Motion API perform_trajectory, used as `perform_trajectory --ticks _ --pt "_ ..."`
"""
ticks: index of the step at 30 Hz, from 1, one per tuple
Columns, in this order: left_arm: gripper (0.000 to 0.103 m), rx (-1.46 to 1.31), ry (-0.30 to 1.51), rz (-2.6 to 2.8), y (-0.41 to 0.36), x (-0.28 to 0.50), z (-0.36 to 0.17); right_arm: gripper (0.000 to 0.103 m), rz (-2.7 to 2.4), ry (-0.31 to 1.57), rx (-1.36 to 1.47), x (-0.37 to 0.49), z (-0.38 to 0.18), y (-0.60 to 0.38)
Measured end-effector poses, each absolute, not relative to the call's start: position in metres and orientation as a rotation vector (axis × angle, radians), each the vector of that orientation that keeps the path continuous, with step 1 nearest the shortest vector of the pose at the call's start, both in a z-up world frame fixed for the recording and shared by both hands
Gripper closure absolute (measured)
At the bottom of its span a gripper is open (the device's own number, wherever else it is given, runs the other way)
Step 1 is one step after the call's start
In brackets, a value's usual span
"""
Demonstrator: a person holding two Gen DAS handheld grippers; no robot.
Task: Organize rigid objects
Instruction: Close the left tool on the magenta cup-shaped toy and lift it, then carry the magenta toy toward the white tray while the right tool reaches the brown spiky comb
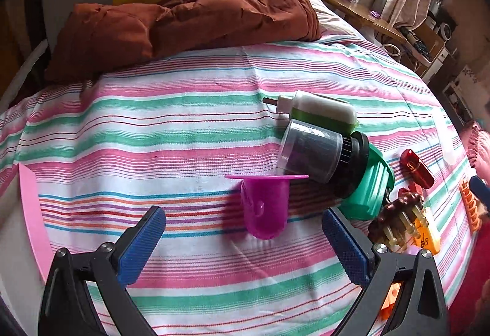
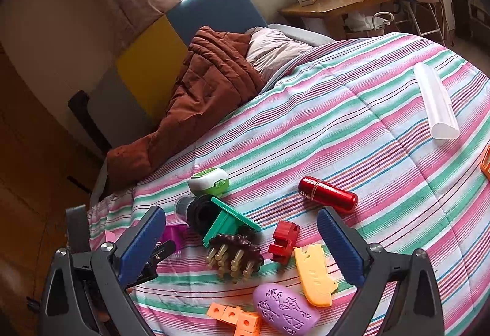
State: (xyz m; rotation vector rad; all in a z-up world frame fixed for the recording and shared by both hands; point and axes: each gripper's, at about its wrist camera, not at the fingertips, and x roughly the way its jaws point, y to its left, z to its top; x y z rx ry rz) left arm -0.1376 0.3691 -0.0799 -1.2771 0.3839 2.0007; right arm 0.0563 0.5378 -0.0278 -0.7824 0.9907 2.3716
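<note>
Rigid plastic clutter crowds the pink-and-green striped bedspread (image 1: 183,121). Largest, a grey cylinder on a green base (image 1: 324,152) lies tipped, long axis pointing up-left, seemingly touching the magenta plastic cup (image 1: 266,207). Left gripper (image 1: 245,244) gapes wide around that cup; closing could nudge the cylinder rolling. Right gripper (image 2: 242,247) hovers wide, empty.

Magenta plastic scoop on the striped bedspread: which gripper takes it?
Left. The magenta plastic scoop lies just ahead of the open left gripper; for the right gripper it sits at the far edge, mostly hidden.
</note>
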Motion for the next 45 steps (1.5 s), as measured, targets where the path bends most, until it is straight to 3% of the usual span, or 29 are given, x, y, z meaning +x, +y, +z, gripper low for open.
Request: perform_trajectory --ticks 7,9,11,13,17,27,31,35,45 --pt "0.023 -1.269 0.409 2.03 0.382 -0.142 -0.09 0.002 2.375 0.974 -0.788 0.055 -0.027 0.537" --pt "0.024 -1.265 0.414 2.036 0.382 -0.142 -0.091 0.002 2.37 0.979 -0.789 0.055 -0.028 0.538" --pt "0.037 -1.243 0.431 2.047 0.383 -0.141 -0.091 0.002 2.362 0.982 -0.787 0.056 -0.028 0.539" --pt "0.071 -1.214 0.456 2.066 0.381 -0.138 -0.09 0.002 2.353 0.994 -0.777 0.058 -0.029 0.541" --pt "0.071 -1.209 0.406 2.067 0.364 -0.129 -0.089 0.002 2.324 1.06 -0.758 0.063 -0.033 0.551" --pt "0.071 -1.116 0.489 2.056 0.32 -0.051 -0.089 0.004 2.307 1.181 -0.794 0.062 -0.044 0.557" --pt "0.071 -1.069 0.484 2.069 0.299 -0.023 -0.091 0.009 2.342 1.176 -0.828 0.057 -0.044 0.551" --pt "0.071 -1.018 0.478 2.076 0.279 -0.001 -0.093 0.021 2.388 1.138 -0.885 0.047 -0.044 0.541" --pt "0.071 -1.014 0.437 2.064 0.261 0.011 -0.093 0.021 2.413 1.009 -1.075 0.014 -0.061 0.521"
